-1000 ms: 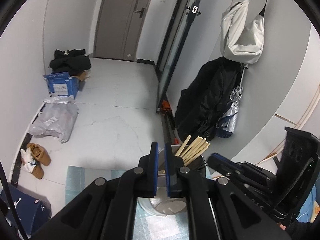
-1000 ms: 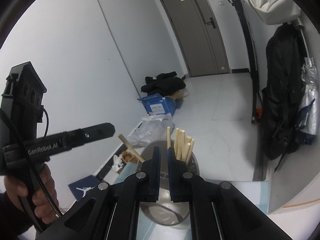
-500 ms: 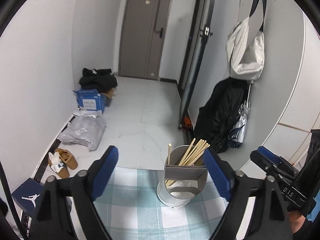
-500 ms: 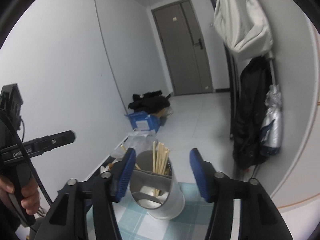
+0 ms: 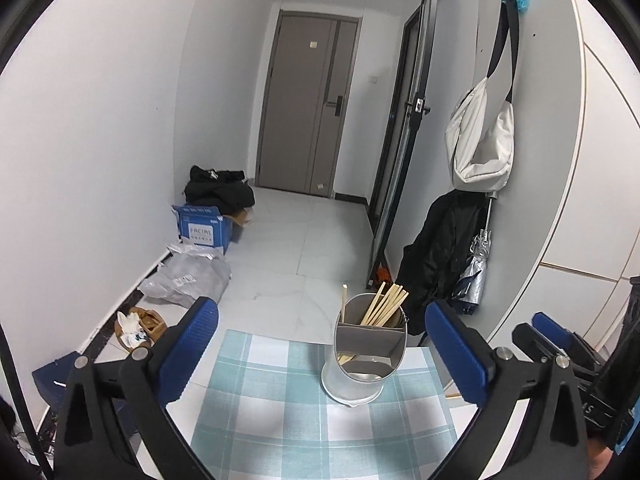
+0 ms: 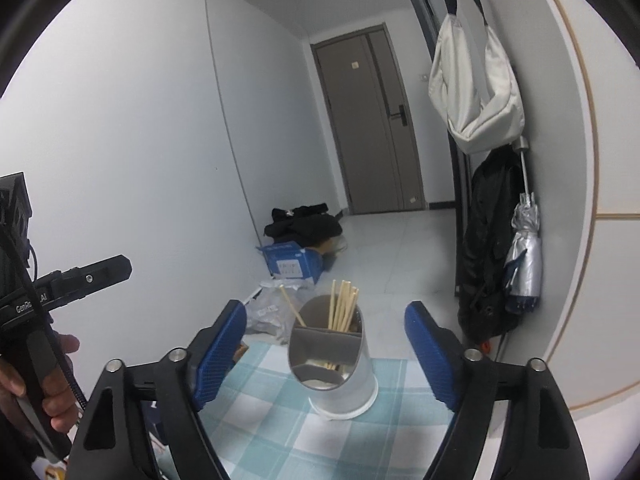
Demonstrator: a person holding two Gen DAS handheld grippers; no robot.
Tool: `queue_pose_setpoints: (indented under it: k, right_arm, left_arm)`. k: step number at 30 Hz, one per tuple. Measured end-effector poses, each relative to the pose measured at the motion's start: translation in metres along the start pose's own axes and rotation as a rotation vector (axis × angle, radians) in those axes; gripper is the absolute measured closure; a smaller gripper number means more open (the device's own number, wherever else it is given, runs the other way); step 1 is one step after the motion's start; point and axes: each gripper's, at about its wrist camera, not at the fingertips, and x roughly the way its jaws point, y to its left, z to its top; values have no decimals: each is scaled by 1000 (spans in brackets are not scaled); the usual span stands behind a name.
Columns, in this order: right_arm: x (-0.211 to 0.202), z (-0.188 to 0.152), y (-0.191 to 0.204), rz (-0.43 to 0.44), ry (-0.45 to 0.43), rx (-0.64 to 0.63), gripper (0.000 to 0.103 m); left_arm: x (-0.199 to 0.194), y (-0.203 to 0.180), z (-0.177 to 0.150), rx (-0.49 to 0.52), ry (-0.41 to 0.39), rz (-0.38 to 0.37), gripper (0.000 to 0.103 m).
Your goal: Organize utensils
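Note:
A metal utensil holder (image 5: 366, 354) (image 6: 334, 364) with an inner divider stands on the teal checked cloth (image 5: 288, 416) (image 6: 280, 424). Several wooden chopsticks (image 5: 386, 303) (image 6: 343, 302) lean in its back compartment, and one stick (image 6: 292, 306) sits apart on the left. My left gripper (image 5: 322, 350) hangs back from the holder, its jaws opening wide with nothing between them. My right gripper (image 6: 325, 354) is also back from it, jaws opening, the holder seen between the blue pads (image 6: 218, 354) but untouched.
The table's far edge drops to a tiled floor with a blue box (image 5: 204, 230), plastic bags (image 5: 188, 280) and shoes (image 5: 140, 324). A coat (image 5: 440, 256), umbrella and white bag (image 5: 480, 148) hang on the right wall. A hand (image 6: 52, 392) holds the other gripper at left.
Both grippers went from shut over the holder to wide open and pulled back and up, so the whole holder and the checked cloth now show.

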Motion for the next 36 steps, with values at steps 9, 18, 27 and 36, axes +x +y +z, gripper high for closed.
queue_pose_setpoints:
  k: [9,18,27,36]
  right_arm:
    - [-38,-12,15,-7,-45,-19,7]
    - [-57,-42,21,-19,-51,-27,5]
    - [-62,-79,24,-33,-49,-44,3]
    - [-50,-100,19,-69,-25,-52,3]
  left_arm:
    - [-27,-4,-17,24,-61,18,1]
    - [-40,0,-46,25,-90,30,1]
    - [-36,3,-78,18,-82,36,1]
    - [-22,7,-104,24,-64,36,1]
